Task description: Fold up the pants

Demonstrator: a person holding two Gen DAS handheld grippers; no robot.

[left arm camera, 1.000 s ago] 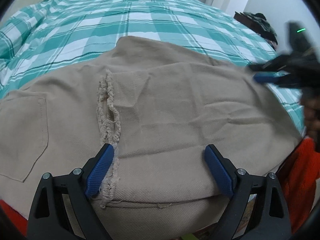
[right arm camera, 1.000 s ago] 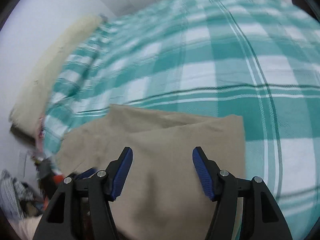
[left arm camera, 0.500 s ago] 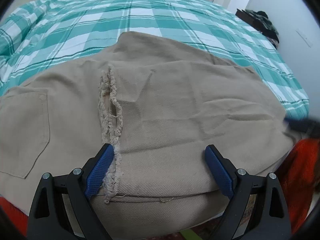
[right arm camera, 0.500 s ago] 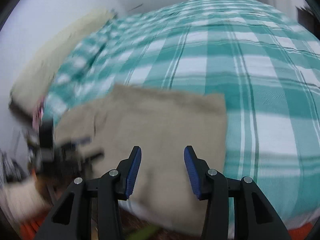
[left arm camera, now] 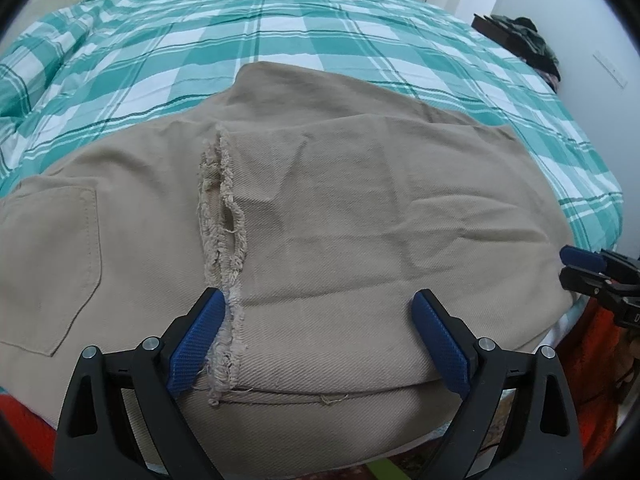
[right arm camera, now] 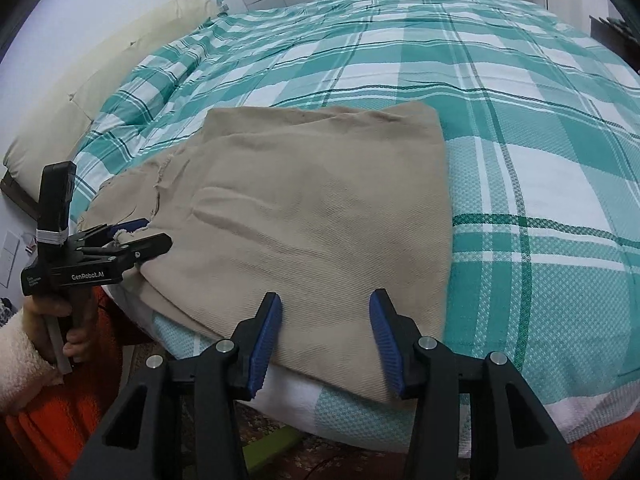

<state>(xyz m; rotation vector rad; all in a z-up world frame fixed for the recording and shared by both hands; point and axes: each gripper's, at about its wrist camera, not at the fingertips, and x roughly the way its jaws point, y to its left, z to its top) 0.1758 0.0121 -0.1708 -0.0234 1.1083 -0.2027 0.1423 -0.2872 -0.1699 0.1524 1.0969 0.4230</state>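
In the left wrist view, one pair of beige pants [left arm camera: 320, 216] lies folded at the near edge of the bed [left arm camera: 280, 40], on a green and white checked cover. One back pocket [left arm camera: 48, 264] shows at the left, and two frayed leg hems [left arm camera: 224, 216] lie side by side in the middle. The left claw [left arm camera: 320, 344] stands wide over the top layer of the cloth; its two blue pads [left arm camera: 196, 340] hold nothing. The right claw [left arm camera: 576, 268] is seen at the right side, just beside the fold of the pants.

In the right wrist view, the right claw [right arm camera: 324, 340] is about half open above the near edge of the pants [right arm camera: 312, 216], and it grips nothing. One hand [right arm camera: 64, 320] in a white fleece sleeve [right arm camera: 20, 360] holds the left claw [right arm camera: 132, 236] at the frayed hem. One cream headboard [right arm camera: 100, 80] stands at the far left edge of the bed [right arm camera: 520, 120].
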